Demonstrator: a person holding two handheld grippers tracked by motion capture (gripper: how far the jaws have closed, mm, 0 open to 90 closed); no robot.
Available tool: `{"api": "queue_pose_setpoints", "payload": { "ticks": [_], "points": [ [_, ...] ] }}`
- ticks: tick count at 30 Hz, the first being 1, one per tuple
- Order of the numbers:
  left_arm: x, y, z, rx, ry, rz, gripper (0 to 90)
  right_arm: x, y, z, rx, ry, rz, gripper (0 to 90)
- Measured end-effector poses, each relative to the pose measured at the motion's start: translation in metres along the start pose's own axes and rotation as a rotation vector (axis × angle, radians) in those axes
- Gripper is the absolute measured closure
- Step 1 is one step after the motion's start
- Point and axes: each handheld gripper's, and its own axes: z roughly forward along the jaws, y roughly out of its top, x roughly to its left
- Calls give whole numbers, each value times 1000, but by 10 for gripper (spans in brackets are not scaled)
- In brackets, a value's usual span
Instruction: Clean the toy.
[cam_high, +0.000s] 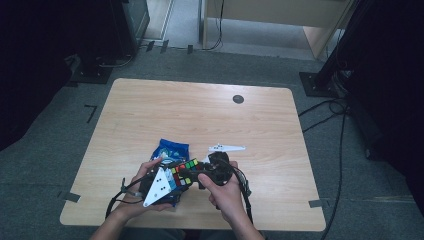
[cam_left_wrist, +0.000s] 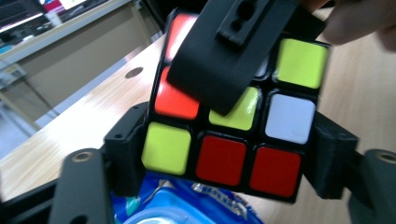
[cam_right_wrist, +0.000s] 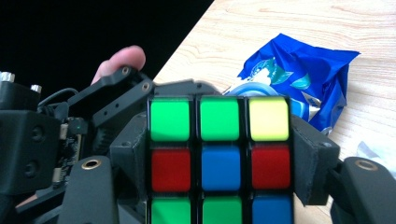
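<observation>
A person works a puzzle cube (cam_high: 181, 173) w/ two hand-held tools above the table's (cam_high: 150, 110) near edge, just over a blue snack bag (cam_high: 170, 149). The right gripper (cam_high: 200, 176) clamps the cube across its sides, pads flat against both faces in the right gripper view. The left gripper (cam_high: 172, 181) straddles the cube's bottom layer; whether its pads bite or merely flank it can't be told. To turn a layer cleanly, likely best: keep one grip firm, align the other square w/ a single layer, rotate abt the cube's axis, and avoid slipping onto the neighbouring row.
</observation>
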Motion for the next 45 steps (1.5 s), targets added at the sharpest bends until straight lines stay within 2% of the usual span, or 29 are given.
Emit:
{"api": "queue_pose_setpoints", "payload": {
  "ticks": [4, 6, 8, 9, 12, 14, 15, 17, 19, 23, 27, 29, 30, 31, 32, 35, 37, 39, 42, 45],
  "points": [
    [4, -3, 0, 4, 18, -25, 340, -3, 1, -1, 0, 8, -4, 340],
    [13, -6, -1, 15, 30, -67, 340, -5, 2, -3, -6, 19, -27, 331],
    [23, -11, -3, 27, 61, -124, 340, -8, 4, -9, -24, 19, -75, 294],
    [29, -14, -5, 31, 75, -151, 340, -10, 5, -10, -31, 19, -85, 305],
    [41, -20, -9, 33, 105, -219, 340, -22, 4, -13, -52, -25, -100, 318],
    [44, -21, -11, 33, 119, -233, 340, -30, -2, -8, -42, -166, -139, 324],
    [44, -21, -11, 34, 119, -234, 340, -36, -7, -2, -37, -291, -174, 330],
    [43, -21, -11, 33, 117, -234, 340, -46, -16, 6, -30, -420, -192, 334],
    [42, -21, -10, 35, 112, -227, 340, -58, -25, 13, -19, -481, -178, 345],
    [41, -22, -10, 35, 100, -229, 340, -71, -35, 24, 27, -590, -201, 403],
    [40, -21, -10, 21, 75, -240, 340, -73, -38, 25, 34, -671, -266, 627],
    [39, -21, -9, 22, 61, -238, 340, -76, -36, 22, 36, -651, -274, 829],
    [38, -21, -8, 25, 56, -237, 340, -78, -35, 20, 29, -621, -256, 872],
    [37, -21, -7, 27, 51, -235, 340, -78, -34, 15, -6, -560, -237, 881],
    [36, -21, -6, 30, 45, -233, 341, -74, -31, 9, -51, -497, -238, 885],
    [33, -21, -3, 34, 23, -230, 341, -49, -23, -5, -166, -376, -323, 889],
    [29, -19, 0, 32, 3, -219, 340, -29, -16, -11, -219, -285, -346, 890],
    [24, -16, 2, 29, -22, -201, 340, -20, -12, -9, -214, -199, -341, 890],
    [17, -14, 5, 42, -34, -171, 340, -14, -11, -6, -221, -135, -315, 892],
    [15, -13, 7, 48, -40, -165, 340, -8, -10, -9, -226, -29, -278, 891]
  ]
}}
